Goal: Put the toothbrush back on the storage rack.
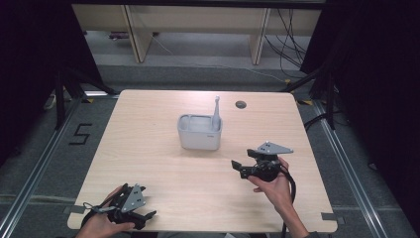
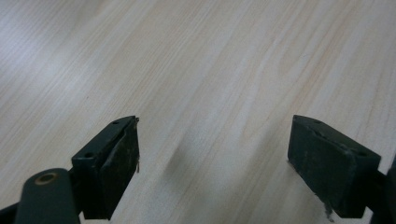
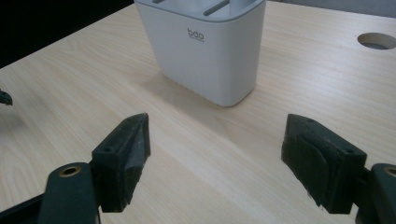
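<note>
A white holder (image 1: 199, 133) stands near the middle of the wooden table (image 1: 148, 148), with a grey brush-like handle (image 1: 216, 113) upright in its right rear corner. My right gripper (image 1: 242, 162) hovers open in front of and to the right of the holder, jaws pointing toward it. In the right gripper view the holder (image 3: 210, 51) is a short way beyond the open right gripper (image 3: 218, 121), with nothing between its jaws. My left gripper (image 1: 147, 202) rests at the table's near left corner. Open and holding nothing, the left gripper (image 2: 215, 123) has bare tabletop between its jaws.
A round cable hole (image 1: 240, 104) lies in the table behind the holder, also seen as the hole (image 3: 376, 40) in the right gripper view. Dark curtains flank the table. Wooden furniture legs and cables stand on the floor beyond the far edge.
</note>
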